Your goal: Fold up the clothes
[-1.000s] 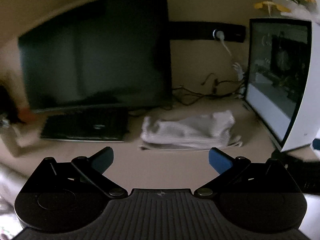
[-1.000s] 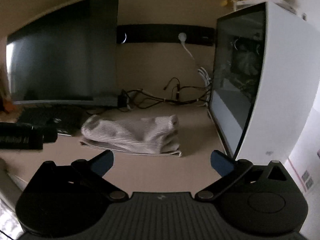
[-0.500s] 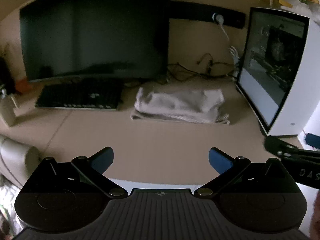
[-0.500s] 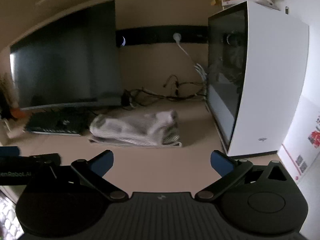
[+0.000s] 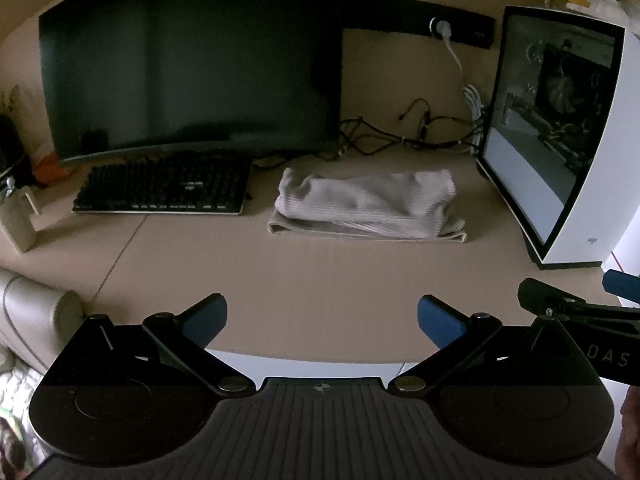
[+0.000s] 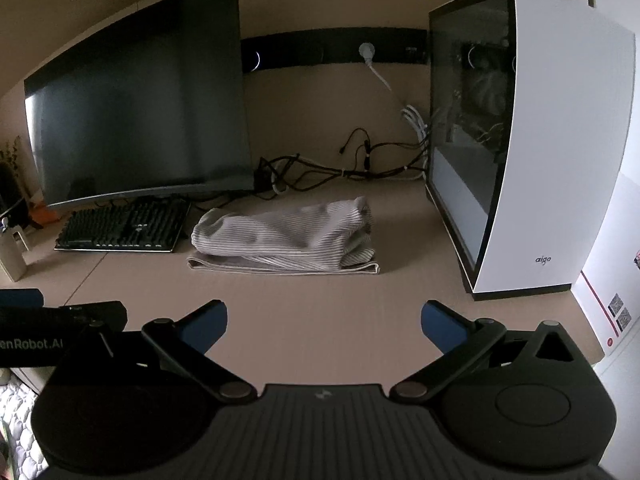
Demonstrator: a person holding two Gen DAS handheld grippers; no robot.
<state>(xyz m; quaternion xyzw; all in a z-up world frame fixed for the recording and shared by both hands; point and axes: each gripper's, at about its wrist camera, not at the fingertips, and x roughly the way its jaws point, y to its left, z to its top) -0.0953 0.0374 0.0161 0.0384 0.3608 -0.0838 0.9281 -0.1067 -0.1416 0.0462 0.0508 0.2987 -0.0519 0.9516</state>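
A folded white garment with thin stripes (image 5: 368,206) lies on the beige desk (image 5: 312,280), between the keyboard and the computer case. It also shows in the right wrist view (image 6: 286,236). My left gripper (image 5: 322,318) is open and empty, held back over the desk's front edge, well short of the garment. My right gripper (image 6: 324,320) is open and empty too, also near the front edge. The right gripper shows at the right edge of the left wrist view (image 5: 580,308), and the left gripper's body shows at the left of the right wrist view (image 6: 60,320).
A large dark monitor (image 5: 192,72) stands at the back left with a black keyboard (image 5: 164,190) in front of it. A white computer case with a glass side (image 6: 520,140) stands on the right. Cables (image 6: 340,168) lie behind the garment. A small beige stand (image 5: 18,220) sits far left.
Both grippers have pulled back and up from the folded garment, which now looks farther away and rests untouched. Both stayed open.
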